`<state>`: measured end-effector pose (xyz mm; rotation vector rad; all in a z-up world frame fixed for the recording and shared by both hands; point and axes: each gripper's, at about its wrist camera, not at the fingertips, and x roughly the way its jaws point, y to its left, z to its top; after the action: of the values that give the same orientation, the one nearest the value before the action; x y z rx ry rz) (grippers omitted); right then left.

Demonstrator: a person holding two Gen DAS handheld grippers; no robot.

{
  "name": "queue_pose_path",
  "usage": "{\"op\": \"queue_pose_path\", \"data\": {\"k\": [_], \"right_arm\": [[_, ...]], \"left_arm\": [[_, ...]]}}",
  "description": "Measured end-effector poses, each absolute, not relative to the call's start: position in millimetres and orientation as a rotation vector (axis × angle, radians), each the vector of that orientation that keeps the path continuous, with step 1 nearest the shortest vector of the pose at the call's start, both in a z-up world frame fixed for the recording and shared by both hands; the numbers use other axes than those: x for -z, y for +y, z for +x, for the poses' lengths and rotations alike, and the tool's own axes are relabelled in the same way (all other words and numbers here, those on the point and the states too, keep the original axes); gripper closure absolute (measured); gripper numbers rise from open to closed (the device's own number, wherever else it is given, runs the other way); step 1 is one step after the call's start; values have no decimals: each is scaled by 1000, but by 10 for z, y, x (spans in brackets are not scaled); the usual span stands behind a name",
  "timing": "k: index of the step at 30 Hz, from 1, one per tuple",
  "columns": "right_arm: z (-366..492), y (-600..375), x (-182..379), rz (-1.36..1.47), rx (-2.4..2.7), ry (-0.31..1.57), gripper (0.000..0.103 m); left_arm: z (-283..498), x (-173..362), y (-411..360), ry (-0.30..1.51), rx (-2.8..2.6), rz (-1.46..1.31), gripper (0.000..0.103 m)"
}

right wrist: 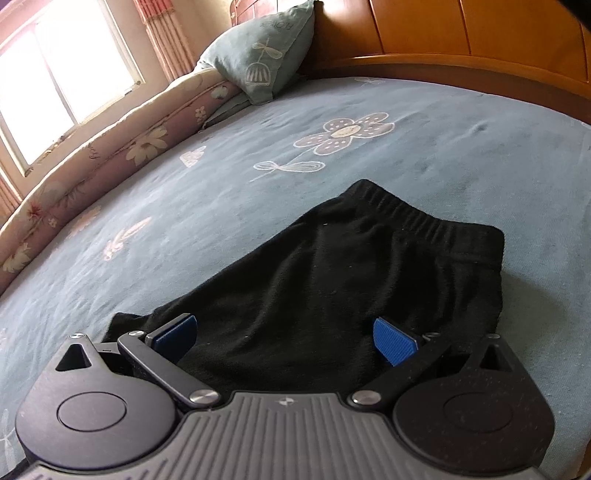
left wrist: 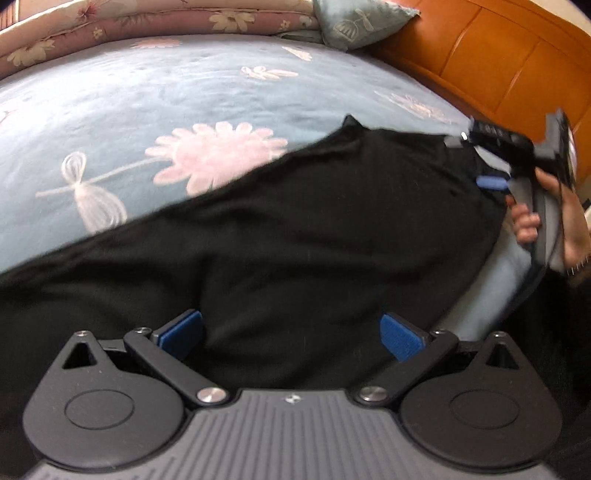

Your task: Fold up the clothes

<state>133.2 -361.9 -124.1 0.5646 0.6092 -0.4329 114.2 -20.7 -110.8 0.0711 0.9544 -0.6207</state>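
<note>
Black trousers (right wrist: 332, 266) lie flat on my blue flowered bedsheet (right wrist: 184, 206), waistband toward the wooden headboard (right wrist: 461, 33). Far left in the right wrist view I note a window (right wrist: 62, 74), then a folded floral quilt (right wrist: 110, 147) along the bed edge, then a blue pillow (right wrist: 258, 55). My left gripper (left wrist: 291, 338) sits over the dark cloth — jaws wide apart, holding nothing. My right gripper (right wrist: 284, 339) is likewise spread — blue pads clear of the fabric. A hand (left wrist: 554, 221) grips its handle at right.
</note>
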Motion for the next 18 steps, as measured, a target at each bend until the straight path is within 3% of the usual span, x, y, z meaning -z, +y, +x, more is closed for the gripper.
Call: {"op": "queue_pose_path", "data": {"k": [14,18], "right_arm": [[1322,-3610,1264,607,399,625,0],[1340,-3607,1256,611,395,625,0]], "left_arm": [[971,1057,140,1026,504,129,1],[1159,957,261,960,427,79,1]]}}
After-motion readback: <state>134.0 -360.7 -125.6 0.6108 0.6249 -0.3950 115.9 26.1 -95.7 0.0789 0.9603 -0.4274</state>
